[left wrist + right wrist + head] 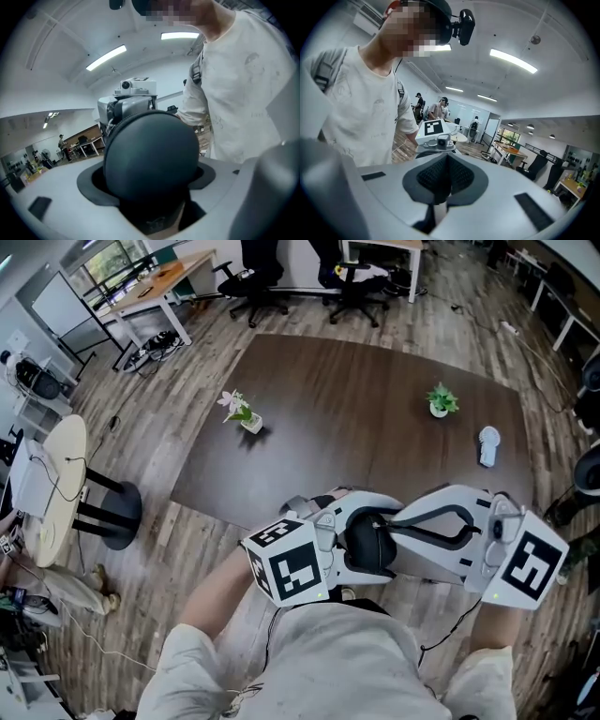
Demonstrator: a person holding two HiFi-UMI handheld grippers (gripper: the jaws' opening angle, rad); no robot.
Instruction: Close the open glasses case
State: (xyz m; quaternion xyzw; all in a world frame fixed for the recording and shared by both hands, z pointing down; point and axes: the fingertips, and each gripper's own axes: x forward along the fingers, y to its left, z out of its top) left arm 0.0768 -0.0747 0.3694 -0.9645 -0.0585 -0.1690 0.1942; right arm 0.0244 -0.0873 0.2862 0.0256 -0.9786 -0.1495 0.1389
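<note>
The person stands at the near edge of the dark tabletop [356,418] with both tools drawn in close to the chest, tips turned toward each other and clear of the surface. The left gripper [361,538] has its jaws set apart around a dark rounded thing [150,154] that fills the gap and is clasped between them; I can't make out what it is. The right gripper [439,183] has its jaws pressed together, ribbed pads meeting, with nothing between them. The glasses case [488,446], pale and small, lies out on the tabletop near its right edge, well apart from both tools and just beside a little green plant [441,401]. Whether its lid is up I can't tell from here.
</note>
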